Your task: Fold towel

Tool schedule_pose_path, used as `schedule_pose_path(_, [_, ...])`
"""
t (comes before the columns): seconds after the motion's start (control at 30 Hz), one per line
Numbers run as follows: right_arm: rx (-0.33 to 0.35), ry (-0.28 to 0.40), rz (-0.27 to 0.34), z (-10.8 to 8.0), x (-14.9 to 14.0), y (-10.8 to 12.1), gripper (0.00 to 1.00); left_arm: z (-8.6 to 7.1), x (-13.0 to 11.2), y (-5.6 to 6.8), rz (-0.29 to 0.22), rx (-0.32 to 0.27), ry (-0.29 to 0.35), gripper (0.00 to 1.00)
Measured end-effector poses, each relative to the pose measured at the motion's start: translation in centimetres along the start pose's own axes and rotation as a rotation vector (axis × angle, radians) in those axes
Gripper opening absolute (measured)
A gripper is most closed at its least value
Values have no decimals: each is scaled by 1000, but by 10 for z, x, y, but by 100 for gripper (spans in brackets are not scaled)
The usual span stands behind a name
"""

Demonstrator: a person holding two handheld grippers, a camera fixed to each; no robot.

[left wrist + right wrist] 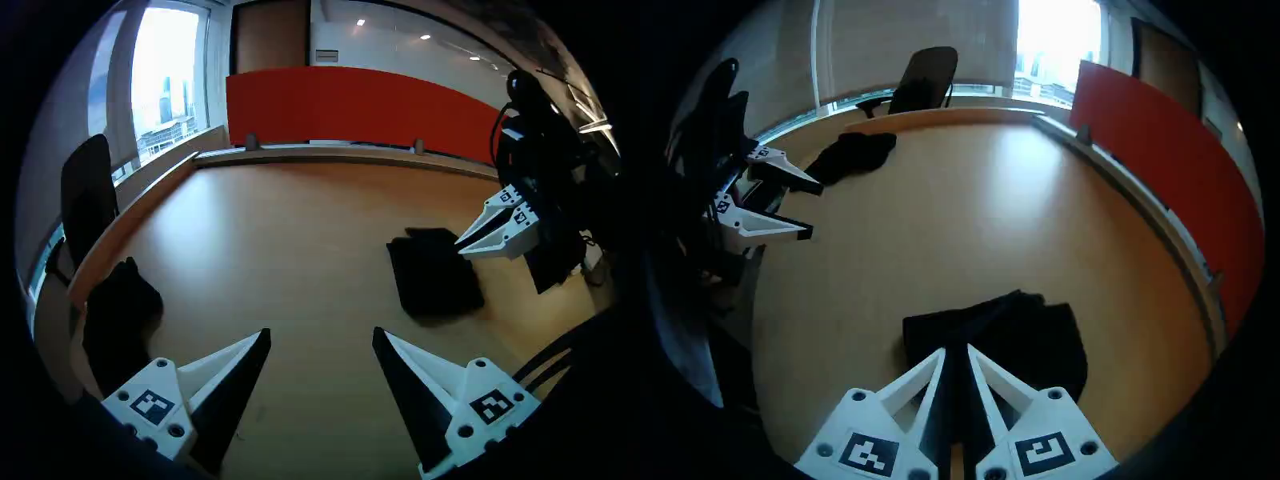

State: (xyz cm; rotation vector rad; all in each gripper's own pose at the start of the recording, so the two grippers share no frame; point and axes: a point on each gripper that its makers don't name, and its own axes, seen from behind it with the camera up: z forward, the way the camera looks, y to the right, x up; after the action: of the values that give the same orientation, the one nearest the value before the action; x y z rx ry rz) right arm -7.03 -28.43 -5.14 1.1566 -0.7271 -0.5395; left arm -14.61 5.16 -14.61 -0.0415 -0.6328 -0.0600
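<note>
Your left gripper (320, 340) hangs over the wooden table (304, 232), fingers spread wide. Your right gripper (957, 354) sits with fingers pressed nearly together at the near edge of the black towel (1032, 336), which lies folded on the table. Whether cloth is caught between them: cannot tell.

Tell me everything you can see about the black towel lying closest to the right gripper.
The black towel is soft cloth, folded into a rough, slightly rumpled rectangle, lying flat on the wooden table. The right gripper is at its near edge, fingers almost together; whether they pinch the cloth is unclear. Nothing else touches it.
</note>
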Motion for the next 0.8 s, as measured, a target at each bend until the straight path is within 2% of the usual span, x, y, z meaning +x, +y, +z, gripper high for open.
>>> schedule_pose_path(0.1, [12,-17,6,11,-6,-3,4,-3,-4,-4,-3,6,-3,94])
schedule_pose_path(0.27, [12,-30,6,17,-9,-4,4,-6,-6,-9,-4,14,-4,94])
schedule_pose_path(0.4, [7,-32,11,18,-9,-3,11,-8,-5,-13,-7,17,-1,94])
schedule_pose_path(0.47, [5,-31,13,18,-9,-3,25,-9,-5,-14,-8,19,1,94])
schedule_pose_path(0.6, [-8,-33,19,16,-11,-1,70,-10,-4,-15,-7,20,3,94])
schedule_pose_path(0.67, [-15,-38,21,15,-12,-1,81,-11,-4,-16,-8,21,4,94])
schedule_pose_path(0.8, [-21,-42,27,13,-15,-1,82,-12,-5,-16,-8,20,5,94])
